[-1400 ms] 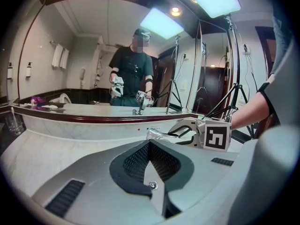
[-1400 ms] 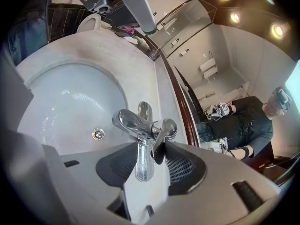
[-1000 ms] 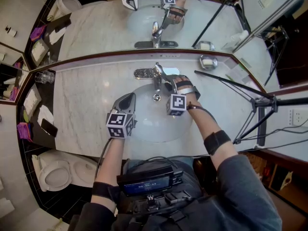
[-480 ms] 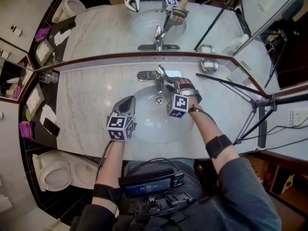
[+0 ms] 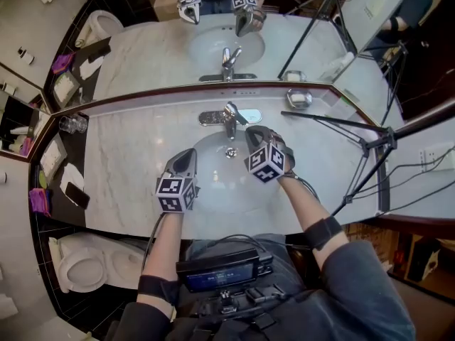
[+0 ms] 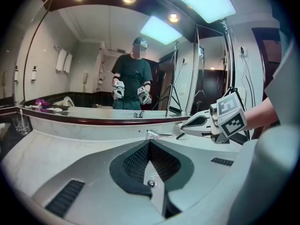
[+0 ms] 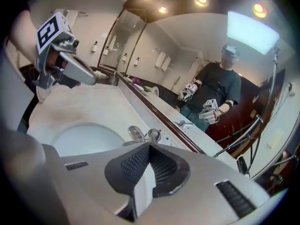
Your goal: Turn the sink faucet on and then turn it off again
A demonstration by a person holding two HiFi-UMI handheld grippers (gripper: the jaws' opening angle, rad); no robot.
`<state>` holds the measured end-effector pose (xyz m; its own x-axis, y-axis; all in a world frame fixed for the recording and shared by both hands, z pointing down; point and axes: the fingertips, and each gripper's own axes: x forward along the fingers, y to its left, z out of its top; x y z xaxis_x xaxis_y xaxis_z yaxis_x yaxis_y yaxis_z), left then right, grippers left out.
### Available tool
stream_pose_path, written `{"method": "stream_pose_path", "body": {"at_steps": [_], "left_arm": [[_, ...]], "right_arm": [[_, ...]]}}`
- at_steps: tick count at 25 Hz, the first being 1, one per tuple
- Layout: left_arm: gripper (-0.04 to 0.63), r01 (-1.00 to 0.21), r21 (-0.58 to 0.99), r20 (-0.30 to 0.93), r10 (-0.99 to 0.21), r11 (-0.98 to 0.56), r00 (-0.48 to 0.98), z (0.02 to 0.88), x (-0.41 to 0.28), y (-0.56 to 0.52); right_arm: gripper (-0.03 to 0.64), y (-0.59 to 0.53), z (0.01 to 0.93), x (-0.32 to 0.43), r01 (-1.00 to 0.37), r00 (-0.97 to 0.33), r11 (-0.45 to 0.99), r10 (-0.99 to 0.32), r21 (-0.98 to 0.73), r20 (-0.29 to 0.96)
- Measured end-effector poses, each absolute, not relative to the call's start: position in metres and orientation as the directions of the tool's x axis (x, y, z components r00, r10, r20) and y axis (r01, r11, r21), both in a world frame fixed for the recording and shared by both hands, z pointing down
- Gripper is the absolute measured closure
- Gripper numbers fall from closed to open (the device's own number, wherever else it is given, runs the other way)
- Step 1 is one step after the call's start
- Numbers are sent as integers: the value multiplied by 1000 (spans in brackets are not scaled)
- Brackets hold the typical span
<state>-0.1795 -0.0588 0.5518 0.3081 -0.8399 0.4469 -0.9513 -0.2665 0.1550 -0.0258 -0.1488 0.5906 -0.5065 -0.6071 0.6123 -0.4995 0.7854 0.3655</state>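
The chrome faucet [image 5: 229, 119] stands at the back of the white oval sink [image 5: 213, 190]; its lever points toward the right. My right gripper [image 5: 253, 133] hovers just right of the faucet, off the lever. Its jaws have just been closing and are shut with nothing between them. In the right gripper view the faucet [image 7: 139, 134] shows just beyond the shut tips [image 7: 150, 145]. My left gripper [image 5: 187, 153] is shut and empty over the basin's left side. Past the left gripper's closed tips [image 6: 149, 142] lie the faucet [image 6: 157, 135] and the right gripper [image 6: 199, 124].
A marble counter [image 5: 128, 162] surrounds the sink, with a mirror behind it. A metal soap dish [image 5: 298, 98] sits at the back right, a glass [image 5: 69, 124] at the far left. A tripod [image 5: 359, 139] leans over the counter's right end. A toilet [image 5: 78, 268] stands lower left.
The right gripper came off the faucet lever, rose, rolled and its jaws closed. The left gripper drifted slightly up and toward the mirror.
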Motion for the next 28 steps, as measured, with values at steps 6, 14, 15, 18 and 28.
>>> {"method": "stream_pose_path", "body": {"at_steps": [6,14,15,18,28], "left_arm": [[595,-945,155,427,-843,-288,326,541,-176,-49],[595,-944,167,390,-861,-284,328,531,-179,-34],[595,-944,161,389,-861,-286,328,531,-179,-31],[595,-945,144,393,-859,-295,328,533,-177,-26],[594,-949,116,401,-860,-293,315,537,-172,-24]], "right_arm": [[598,-125,572,-2,-709,-558,703,-599,44,574],[598,-98,565,25,-802,-584,551,-647,-230,490],[598,-95,563,27,-804,-584,546,-651,-236,485],[598,-90,563,31,-805,-580,552,-656,-217,483],[598,-86,571,35,-804,-573,563,-644,-194,507]]}}
